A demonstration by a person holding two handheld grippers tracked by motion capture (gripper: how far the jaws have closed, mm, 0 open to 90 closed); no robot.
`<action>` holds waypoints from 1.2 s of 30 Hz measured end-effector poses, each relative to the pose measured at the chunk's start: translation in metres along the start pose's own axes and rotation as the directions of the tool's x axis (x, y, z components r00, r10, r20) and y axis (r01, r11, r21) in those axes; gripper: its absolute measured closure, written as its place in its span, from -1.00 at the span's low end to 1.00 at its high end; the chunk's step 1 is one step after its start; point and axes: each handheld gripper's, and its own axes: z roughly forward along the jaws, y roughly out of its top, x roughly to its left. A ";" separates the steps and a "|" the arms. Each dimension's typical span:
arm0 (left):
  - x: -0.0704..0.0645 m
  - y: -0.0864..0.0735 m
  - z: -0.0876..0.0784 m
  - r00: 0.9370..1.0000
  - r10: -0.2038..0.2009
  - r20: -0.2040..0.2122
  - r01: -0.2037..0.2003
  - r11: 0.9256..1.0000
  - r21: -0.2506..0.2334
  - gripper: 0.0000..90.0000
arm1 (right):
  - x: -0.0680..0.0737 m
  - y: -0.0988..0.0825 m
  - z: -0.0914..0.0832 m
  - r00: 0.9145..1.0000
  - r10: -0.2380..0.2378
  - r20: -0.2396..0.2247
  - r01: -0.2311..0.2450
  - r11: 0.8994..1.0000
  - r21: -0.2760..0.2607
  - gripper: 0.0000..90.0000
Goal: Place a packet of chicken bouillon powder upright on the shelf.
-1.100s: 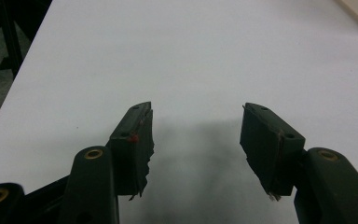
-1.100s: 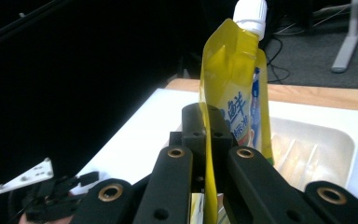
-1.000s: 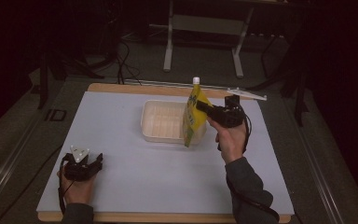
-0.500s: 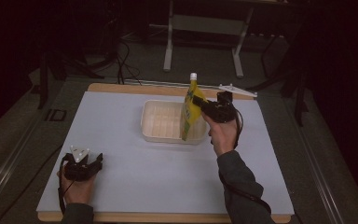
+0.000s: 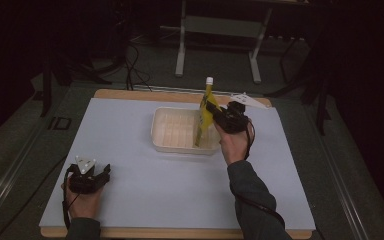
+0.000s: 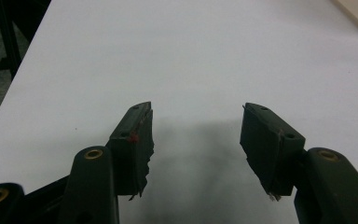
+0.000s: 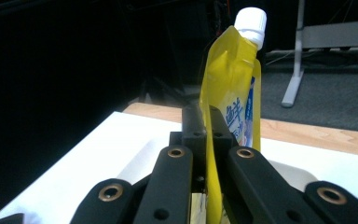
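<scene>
Left tongs (image 5: 101,173): jaws spread wide, nothing between them, held low in the left hand (image 5: 81,200).
Right tongs (image 5: 211,108): jaws pressed together on a thin yellow pouch (image 7: 230,112), raised well forward of the left tongs, forearm extended.

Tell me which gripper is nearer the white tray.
Right. The right gripper holds the yellow pouch over the white tray; the left gripper rests at the table's near-left, apart.
</scene>
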 end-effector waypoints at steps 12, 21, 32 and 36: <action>0.000 0.000 0.000 1.000 0.001 0.002 -0.001 1.000 -0.001 -0.03 | 0.002 -0.006 0.009 1.000 -0.023 -0.005 0.023 1.000 0.016 1.00; 0.000 0.000 0.000 1.000 0.002 0.001 -0.002 1.000 0.000 -0.03 | 0.001 -0.007 0.013 1.000 0.004 -0.024 -0.003 0.999 0.044 1.00; 0.000 0.000 0.000 1.000 0.000 0.001 0.000 1.000 -0.001 -0.03 | -0.005 -0.007 0.018 0.998 0.054 -0.014 -0.053 0.995 0.080 1.00; 0.000 0.000 0.000 1.000 -0.001 0.002 0.001 1.000 -0.001 -0.03 | -0.005 -0.005 0.020 0.998 0.058 -0.007 -0.057 0.994 0.093 1.00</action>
